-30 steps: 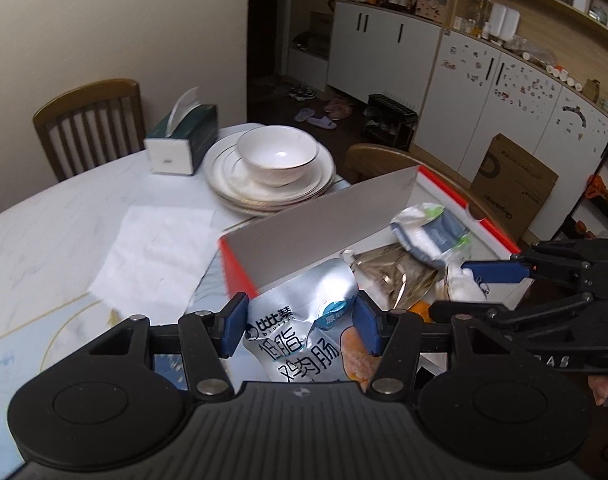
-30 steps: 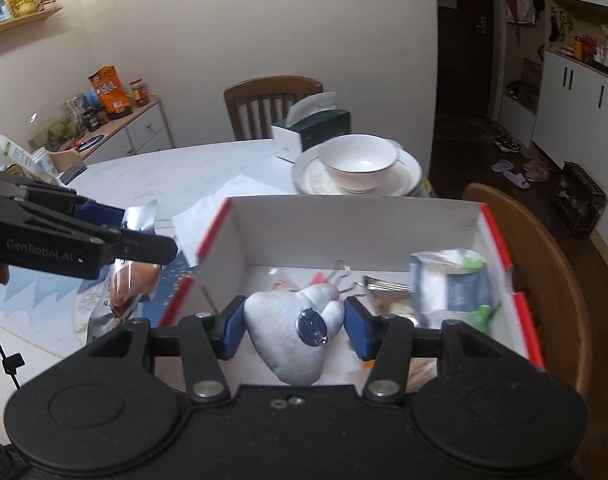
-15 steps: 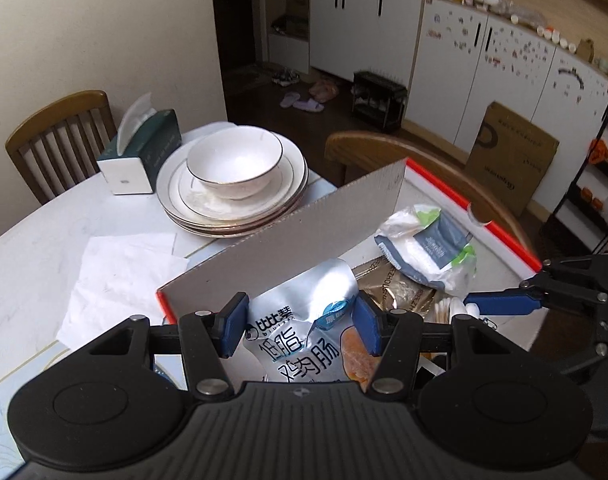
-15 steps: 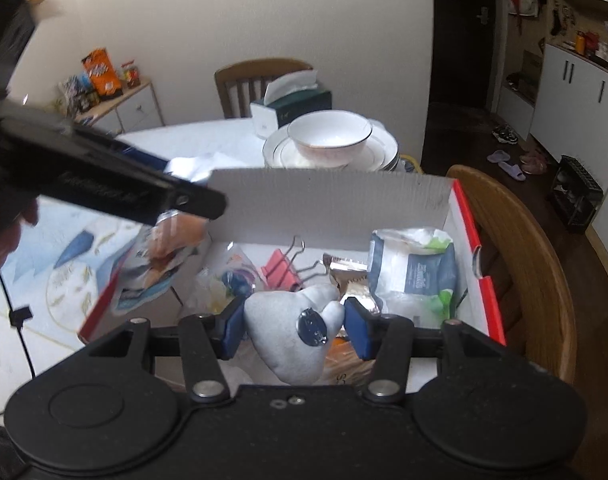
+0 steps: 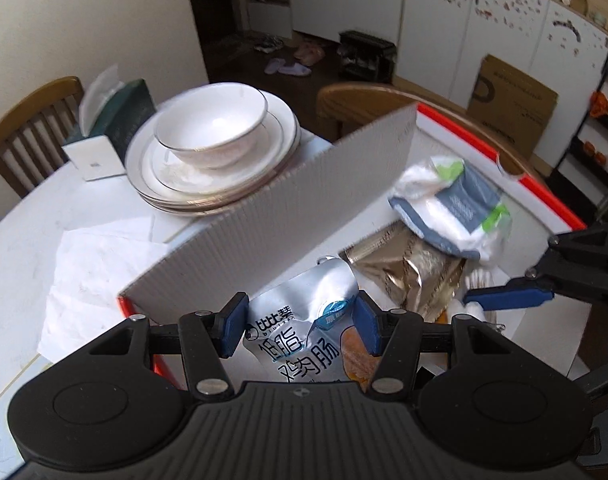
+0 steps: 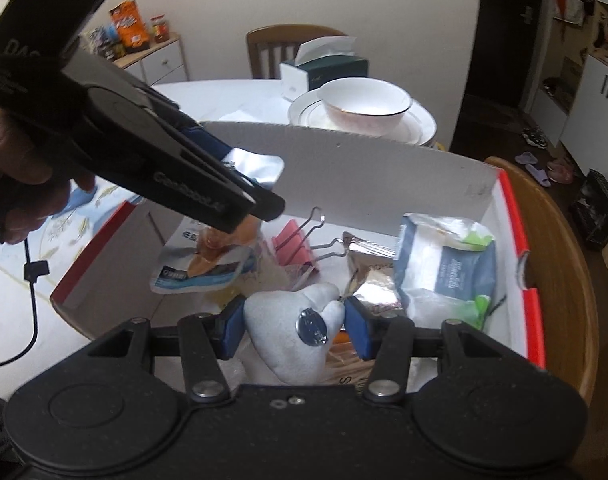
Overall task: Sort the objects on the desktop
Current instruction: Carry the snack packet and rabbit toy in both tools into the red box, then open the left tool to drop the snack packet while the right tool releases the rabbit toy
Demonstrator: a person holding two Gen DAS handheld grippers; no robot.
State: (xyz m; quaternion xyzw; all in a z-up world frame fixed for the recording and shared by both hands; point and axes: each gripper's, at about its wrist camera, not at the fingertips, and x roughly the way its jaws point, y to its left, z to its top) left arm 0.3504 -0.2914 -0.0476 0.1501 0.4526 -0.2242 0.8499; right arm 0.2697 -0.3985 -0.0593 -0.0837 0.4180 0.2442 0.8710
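1. Left gripper point(image 5: 300, 330): blue pads clamped on a silver foil snack pouch point(image 5: 304, 332), glossy, crinkled, printed, held over the near-left corner of the box point(image 5: 264, 232).
2. Right gripper point(image 6: 292, 330): pads pressed on a soft grey plush toy point(image 6: 292, 336) with a metal disc, over the box's near edge.
3. Box: white corrugated card, red-rimmed, directly below both grippers; judged drop point.
4. Inside the box: pink binder clip point(image 6: 294, 246), gold foil packet point(image 6: 369, 276), blue-white wipes pack point(image 6: 443, 268).
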